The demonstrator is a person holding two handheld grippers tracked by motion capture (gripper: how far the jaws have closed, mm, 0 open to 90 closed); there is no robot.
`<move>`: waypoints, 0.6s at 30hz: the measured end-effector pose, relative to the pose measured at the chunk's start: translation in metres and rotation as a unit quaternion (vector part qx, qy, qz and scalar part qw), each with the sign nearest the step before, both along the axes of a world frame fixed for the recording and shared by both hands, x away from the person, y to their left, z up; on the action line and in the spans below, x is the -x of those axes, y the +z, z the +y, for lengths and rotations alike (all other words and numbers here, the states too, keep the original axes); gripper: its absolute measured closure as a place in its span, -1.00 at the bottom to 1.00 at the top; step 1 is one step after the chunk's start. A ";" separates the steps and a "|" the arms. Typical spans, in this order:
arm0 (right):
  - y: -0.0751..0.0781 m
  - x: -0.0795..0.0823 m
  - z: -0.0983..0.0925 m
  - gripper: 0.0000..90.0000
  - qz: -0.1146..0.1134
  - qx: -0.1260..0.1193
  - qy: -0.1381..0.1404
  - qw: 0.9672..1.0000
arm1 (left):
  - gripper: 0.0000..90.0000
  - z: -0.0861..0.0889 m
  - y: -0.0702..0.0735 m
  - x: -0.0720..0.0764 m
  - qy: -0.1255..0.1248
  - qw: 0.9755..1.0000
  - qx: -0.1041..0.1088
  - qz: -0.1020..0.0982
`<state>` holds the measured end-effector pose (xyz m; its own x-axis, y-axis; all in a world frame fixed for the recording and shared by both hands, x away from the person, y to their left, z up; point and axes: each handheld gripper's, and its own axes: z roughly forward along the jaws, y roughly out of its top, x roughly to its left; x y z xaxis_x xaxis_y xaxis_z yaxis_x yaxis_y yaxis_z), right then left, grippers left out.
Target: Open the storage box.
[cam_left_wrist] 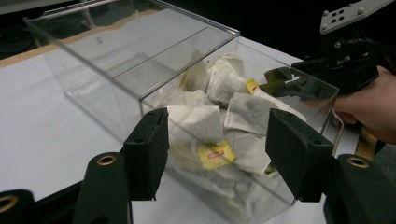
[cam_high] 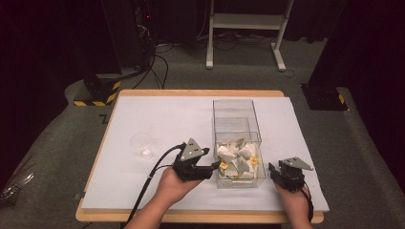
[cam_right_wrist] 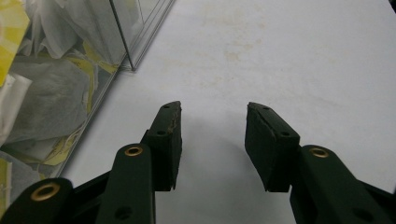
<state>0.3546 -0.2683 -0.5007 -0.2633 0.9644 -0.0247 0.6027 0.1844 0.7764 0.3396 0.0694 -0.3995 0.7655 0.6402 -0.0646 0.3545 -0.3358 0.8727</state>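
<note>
A clear plastic box [cam_high: 234,119] stands on the white table cover, its near compartment full of white tea bags [cam_high: 237,160] with yellow tags. My left gripper [cam_high: 216,164] sits at the box's near left side and points at it. In the left gripper view its jaws [cam_left_wrist: 215,116] stand open, with the tea bags [cam_left_wrist: 201,121] showing behind the box wall [cam_left_wrist: 116,65]. My right gripper [cam_high: 271,168] rests just right of the box. It is open over bare table [cam_right_wrist: 212,106], beside the box wall [cam_right_wrist: 121,32].
A small clear glass cup [cam_high: 143,144] stands on the left part of the table. The box's far compartment [cam_high: 233,112] holds nothing. The white cover [cam_high: 157,114] spreads wide on the left and at the back. A white frame [cam_high: 243,21] stands on the floor beyond.
</note>
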 end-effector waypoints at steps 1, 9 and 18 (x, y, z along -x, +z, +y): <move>0.000 0.000 0.000 0.25 0.000 0.000 0.000 1.000 | -0.11 0.000 0.000 0.000 0.000 1.000 0.000 0.000; 0.000 0.000 -0.001 0.25 -0.001 -0.003 0.004 1.000 | -0.08 -0.041 0.004 -0.010 -0.018 1.000 -0.018 0.001; 0.000 0.000 -0.001 0.25 -0.001 -0.005 0.007 1.000 | -0.08 -0.068 0.002 -0.021 -0.026 0.999 -0.037 0.008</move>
